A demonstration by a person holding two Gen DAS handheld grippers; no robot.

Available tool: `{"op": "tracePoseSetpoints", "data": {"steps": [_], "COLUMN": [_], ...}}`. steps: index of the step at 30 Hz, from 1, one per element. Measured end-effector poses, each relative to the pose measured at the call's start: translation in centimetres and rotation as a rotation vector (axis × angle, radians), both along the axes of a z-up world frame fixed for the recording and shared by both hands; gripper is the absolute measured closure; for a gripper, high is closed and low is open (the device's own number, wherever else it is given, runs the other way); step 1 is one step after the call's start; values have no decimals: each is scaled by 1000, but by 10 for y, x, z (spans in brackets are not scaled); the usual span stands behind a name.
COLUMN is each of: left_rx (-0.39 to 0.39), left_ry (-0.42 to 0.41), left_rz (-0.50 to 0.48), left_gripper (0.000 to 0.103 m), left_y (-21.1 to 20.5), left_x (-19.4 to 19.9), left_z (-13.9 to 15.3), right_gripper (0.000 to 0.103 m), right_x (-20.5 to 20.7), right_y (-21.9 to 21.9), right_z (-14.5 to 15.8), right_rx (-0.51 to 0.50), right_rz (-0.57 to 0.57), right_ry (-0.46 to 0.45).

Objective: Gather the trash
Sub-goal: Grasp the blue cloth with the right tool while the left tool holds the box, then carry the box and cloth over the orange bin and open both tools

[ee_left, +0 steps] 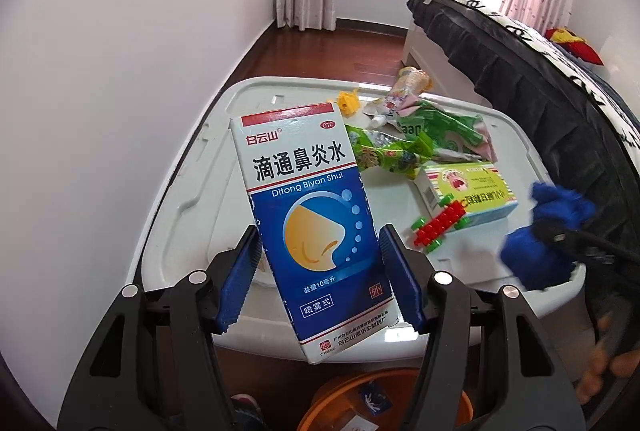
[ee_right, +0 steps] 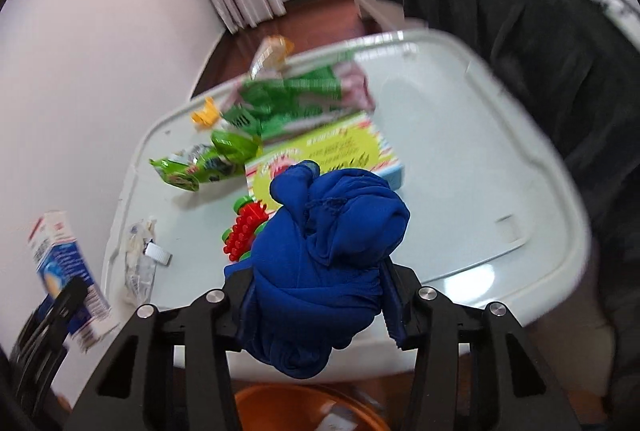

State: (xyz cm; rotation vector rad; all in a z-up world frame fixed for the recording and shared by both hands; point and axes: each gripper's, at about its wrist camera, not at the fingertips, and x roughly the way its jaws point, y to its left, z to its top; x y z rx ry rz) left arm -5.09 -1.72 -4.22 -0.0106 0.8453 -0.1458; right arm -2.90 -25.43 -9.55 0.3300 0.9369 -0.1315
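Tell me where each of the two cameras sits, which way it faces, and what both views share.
Left wrist: sits behind the left gripper, looking along its fingers over the white bin lid toward the window; the gripper holds the blue medicine box.
Right wrist: sits behind the right gripper, facing the same lid and the dark bed skirt; it clamps a blue cloth.
Shared: the lid, green wrappers, red toy, yellow-green box, orange basin, and each other's held item.
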Motion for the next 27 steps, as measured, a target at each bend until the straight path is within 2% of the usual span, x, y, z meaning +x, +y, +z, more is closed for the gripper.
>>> {"op": "tracePoseSetpoints", "data": {"steps": [7,10,12,14,17,21,27], "left_rx": [-14,-24,-53,-46,-23,6,-33], "left_ry": [-23,-19,19,50,129,272,470], "left_rz": [-68,-113,-163,-206,-272,-306,-302], "left_gripper": [43,43,43,43,43,43,43], "left_y": [-5,-3,0,0,-4,-10,-15], "left_x": [-22,-37,-49,-61,-83,-104,-121], "left_z": [26,39,41,37,15,-33,-91], "right_gripper": [54,53,53,53,53,52,52], "right_x": [-60,-79,-93,-105,-116,-128,-129], "right_y": [-3,1,8,16,26,39,49], "right_z": [62,73,73,67,49,17,-27], "right_rx": [-149,-154,-150,-129,-91,-57,22], "right_rz": [75,122,174,222,279,339,383], "right_ry": [-136,-150,-140,-113,-58,45,204]}}
